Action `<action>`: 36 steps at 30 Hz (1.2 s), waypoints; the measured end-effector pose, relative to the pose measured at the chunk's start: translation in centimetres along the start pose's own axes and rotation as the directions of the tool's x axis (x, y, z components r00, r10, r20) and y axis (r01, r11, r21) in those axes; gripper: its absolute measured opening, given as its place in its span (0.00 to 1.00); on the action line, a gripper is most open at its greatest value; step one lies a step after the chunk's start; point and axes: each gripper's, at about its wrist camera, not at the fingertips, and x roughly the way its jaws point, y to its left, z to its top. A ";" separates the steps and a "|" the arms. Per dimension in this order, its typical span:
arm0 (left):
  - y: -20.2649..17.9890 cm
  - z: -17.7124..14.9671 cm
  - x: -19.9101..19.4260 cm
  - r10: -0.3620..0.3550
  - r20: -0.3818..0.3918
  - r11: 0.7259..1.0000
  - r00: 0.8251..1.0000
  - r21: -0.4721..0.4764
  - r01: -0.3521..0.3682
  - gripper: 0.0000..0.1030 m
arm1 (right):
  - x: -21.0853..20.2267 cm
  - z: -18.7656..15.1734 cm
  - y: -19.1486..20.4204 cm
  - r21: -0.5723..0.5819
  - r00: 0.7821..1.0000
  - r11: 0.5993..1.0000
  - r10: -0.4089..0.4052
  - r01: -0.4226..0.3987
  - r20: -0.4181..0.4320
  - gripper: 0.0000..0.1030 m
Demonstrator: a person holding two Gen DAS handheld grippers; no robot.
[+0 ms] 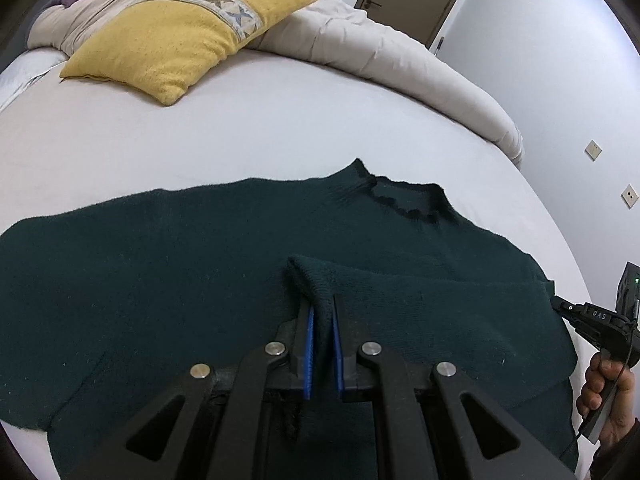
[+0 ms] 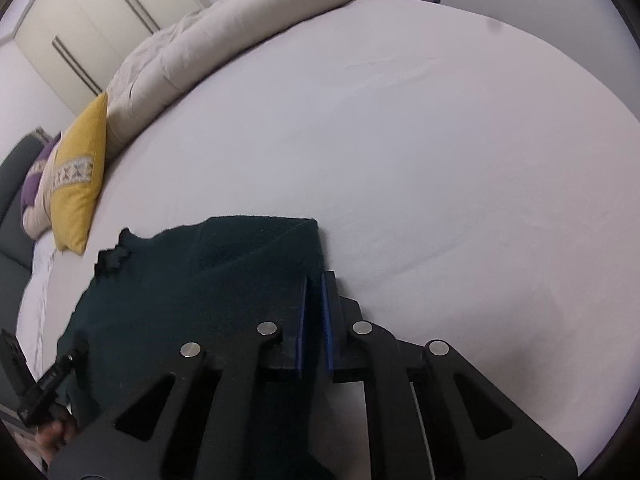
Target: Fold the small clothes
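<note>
A dark green knitted sweater [image 1: 168,280] lies flat on the white bed sheet [image 1: 240,120], collar [image 1: 400,196] pointing away. My left gripper [image 1: 321,304] is shut on the cuff of a sleeve [image 1: 316,280] that is folded in over the sweater's body. My right gripper [image 2: 315,284] is at the sweater's right folded edge [image 2: 280,248], jaws nearly closed with fabric between the blue pads. It also shows in the left wrist view [image 1: 568,312], at the sweater's right edge.
A yellow cushion [image 1: 180,36] and a beige duvet [image 1: 400,52] lie at the far side of the bed. A wardrobe [image 2: 80,28] and wall stand beyond. The bed's right edge [image 1: 576,264] is near the right gripper.
</note>
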 end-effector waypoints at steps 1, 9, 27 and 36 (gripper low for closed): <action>-0.1 0.1 -0.2 -0.002 0.009 1.000 1.000 0.004 0.002 0.09 | -0.2 0.2 0.4 -0.024 1.000 1.000 -0.013 0.013 0.010 0.04; 0.1 -1.4 0.5 -0.003 0.007 1.000 1.000 -0.011 0.003 0.09 | 0.6 1.4 0.4 -0.032 0.999 0.999 -0.045 0.044 -0.012 0.04; 0.6 -1.5 0.0 -0.029 -0.017 0.999 0.999 -0.024 0.029 0.10 | -4.4 -5.3 1.6 -0.139 0.998 0.990 -0.025 0.016 -0.063 0.06; 1.0 -2.0 0.8 -0.034 -0.003 0.999 0.999 -0.043 0.033 0.12 | -3.3 -6.1 0.3 -0.158 1.000 0.987 -0.018 0.015 -0.018 0.03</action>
